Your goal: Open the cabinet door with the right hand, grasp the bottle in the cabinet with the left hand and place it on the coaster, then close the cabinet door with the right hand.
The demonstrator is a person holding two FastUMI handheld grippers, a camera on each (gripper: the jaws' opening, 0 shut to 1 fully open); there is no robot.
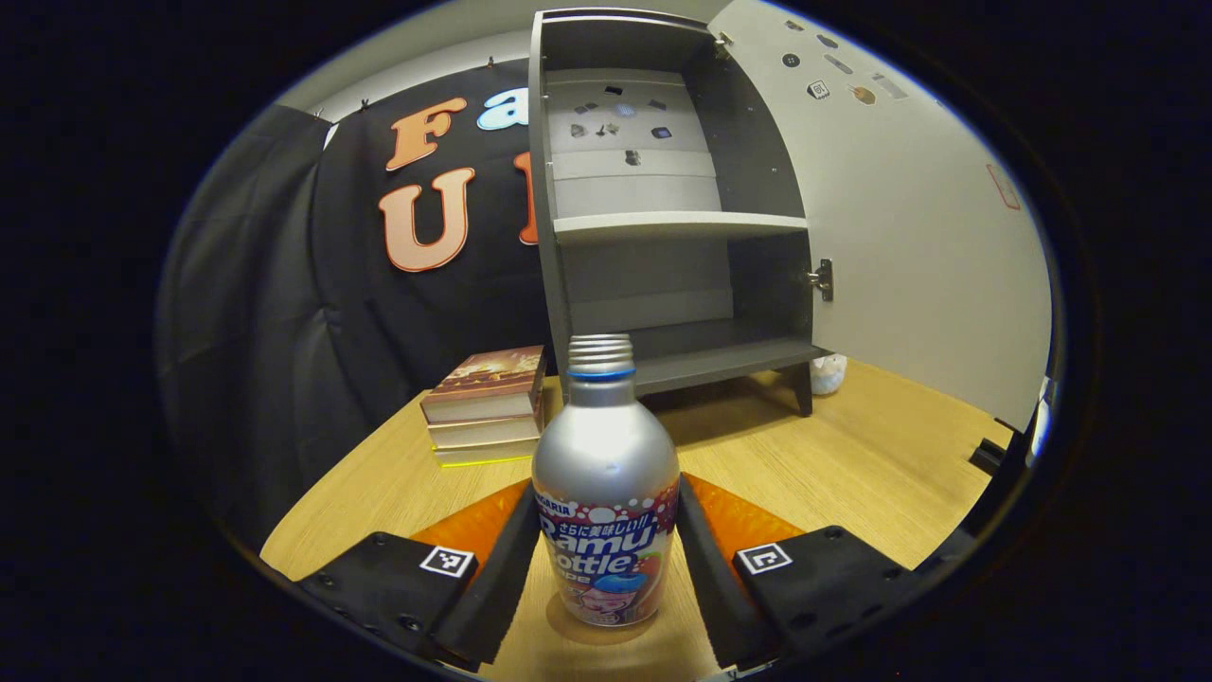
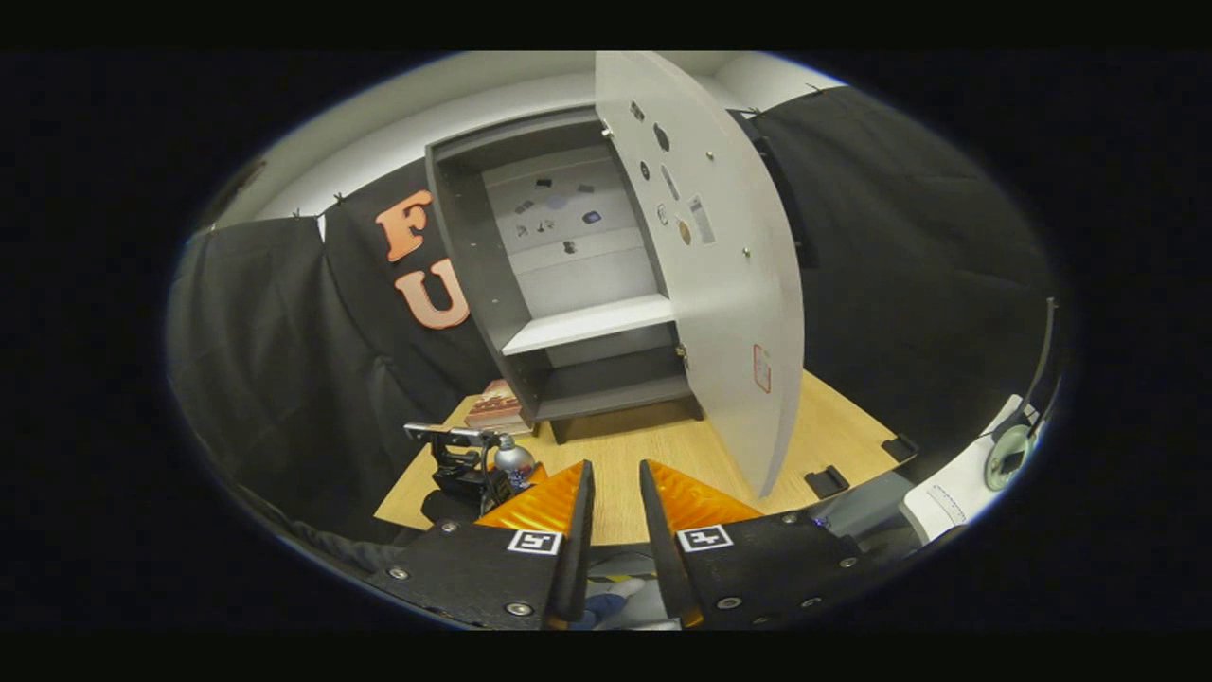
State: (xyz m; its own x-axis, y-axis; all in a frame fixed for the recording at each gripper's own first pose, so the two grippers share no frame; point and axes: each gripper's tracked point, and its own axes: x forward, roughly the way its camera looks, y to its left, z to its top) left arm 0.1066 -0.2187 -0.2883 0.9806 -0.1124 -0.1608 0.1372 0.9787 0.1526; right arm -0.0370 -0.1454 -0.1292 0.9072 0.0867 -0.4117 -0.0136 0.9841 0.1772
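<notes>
A silver bottle point(image 1: 604, 474) with a threaded neck and a printed label stands upright on a thin brown coaster point(image 1: 565, 629) on the wooden table. My left gripper point(image 1: 607, 502) is shut on the bottle, one finger pressed to each side of its body. The dark grey cabinet point(image 1: 663, 225) stands behind it, shelves bare, its pale door point(image 1: 900, 208) swung open to the right. In the right gripper view my right gripper point(image 2: 615, 483) hovers open over the table's near edge with a narrow gap, holding nothing. It is short of the open door point(image 2: 729, 284), with the left gripper point(image 2: 464, 469) and bottle point(image 2: 514, 457) far left.
A stack of books point(image 1: 488, 398) lies left of the cabinet. A small white object point(image 1: 828, 372) sits by the cabinet's right foot. Black clips point(image 2: 828, 480) lie near the table's right edge. Black cloth walls the booth behind and to the left.
</notes>
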